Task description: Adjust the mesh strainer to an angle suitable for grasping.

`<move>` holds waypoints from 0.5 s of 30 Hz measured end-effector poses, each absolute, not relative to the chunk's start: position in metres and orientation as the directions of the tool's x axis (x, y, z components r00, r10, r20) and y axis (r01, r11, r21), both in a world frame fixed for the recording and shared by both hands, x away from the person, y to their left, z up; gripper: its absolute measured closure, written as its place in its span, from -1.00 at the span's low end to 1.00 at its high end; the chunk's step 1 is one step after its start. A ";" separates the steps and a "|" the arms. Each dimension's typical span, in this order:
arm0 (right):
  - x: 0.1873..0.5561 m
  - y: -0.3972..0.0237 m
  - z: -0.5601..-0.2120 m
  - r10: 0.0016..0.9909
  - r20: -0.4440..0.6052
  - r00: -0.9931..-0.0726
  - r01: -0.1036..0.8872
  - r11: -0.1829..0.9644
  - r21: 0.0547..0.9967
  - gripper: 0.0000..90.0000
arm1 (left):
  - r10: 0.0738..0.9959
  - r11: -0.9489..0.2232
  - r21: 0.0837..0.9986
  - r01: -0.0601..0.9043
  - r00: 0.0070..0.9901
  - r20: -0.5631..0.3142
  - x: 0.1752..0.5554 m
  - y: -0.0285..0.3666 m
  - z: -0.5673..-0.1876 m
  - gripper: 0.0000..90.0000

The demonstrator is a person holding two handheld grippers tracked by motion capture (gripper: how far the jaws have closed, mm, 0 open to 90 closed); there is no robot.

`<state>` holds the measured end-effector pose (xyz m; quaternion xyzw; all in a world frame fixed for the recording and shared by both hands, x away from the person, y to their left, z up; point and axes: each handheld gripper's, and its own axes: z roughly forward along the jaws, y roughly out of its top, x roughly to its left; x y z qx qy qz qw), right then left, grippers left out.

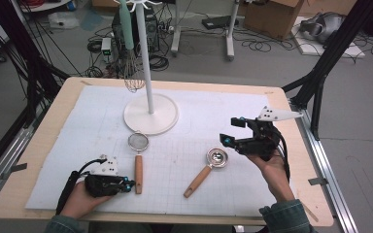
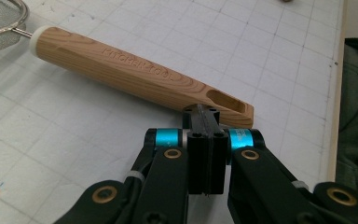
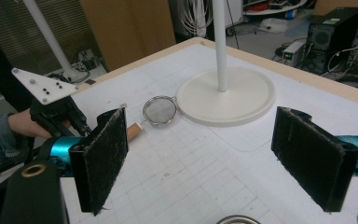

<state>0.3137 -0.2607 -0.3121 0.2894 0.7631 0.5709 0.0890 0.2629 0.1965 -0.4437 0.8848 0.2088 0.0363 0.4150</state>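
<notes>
A small mesh strainer [image 1: 138, 141] with a wooden handle [image 1: 138, 174] lies on the white mat, just in front of the stand. My left gripper [image 1: 127, 185] rests on the mat at the handle's near end. In the left gripper view its jaws [image 2: 201, 111] are pressed together with nothing between them, their tip right by the slotted end of the handle [image 2: 135, 72]. A round metal scoop [image 1: 217, 157] with a wooden handle lies at centre right. My right gripper [image 1: 231, 131] is held above the mat to the scoop's right, open, its pads [image 3: 103, 156] wide apart and empty.
A white stand [image 1: 151, 114] with a round base and a thin pole stands at the back of the mat, and a whisk [image 1: 133, 73] with a teal handle hangs from it. The gridded mat [image 1: 252, 189] covers most of the wooden table. Cables and boxes lie on the floor beyond.
</notes>
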 end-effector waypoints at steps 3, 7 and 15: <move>0.314 -0.262 -0.314 0.545 0.195 -0.815 0.341 0.180 0.923 -0.61 | 0.397 -0.568 0.751 0.337 0.911 -0.108 0.264 0.195 -0.444 0.99; 0.312 -0.261 -0.317 0.548 0.191 -0.815 0.343 0.190 0.920 -0.61 | 0.392 -0.575 0.747 0.334 0.914 -0.106 0.265 0.193 -0.444 0.99; 0.311 -0.263 -0.320 0.549 0.199 -0.812 0.352 0.189 0.917 -0.61 | 0.388 -0.572 0.750 0.333 0.915 -0.111 0.268 0.189 -0.444 0.99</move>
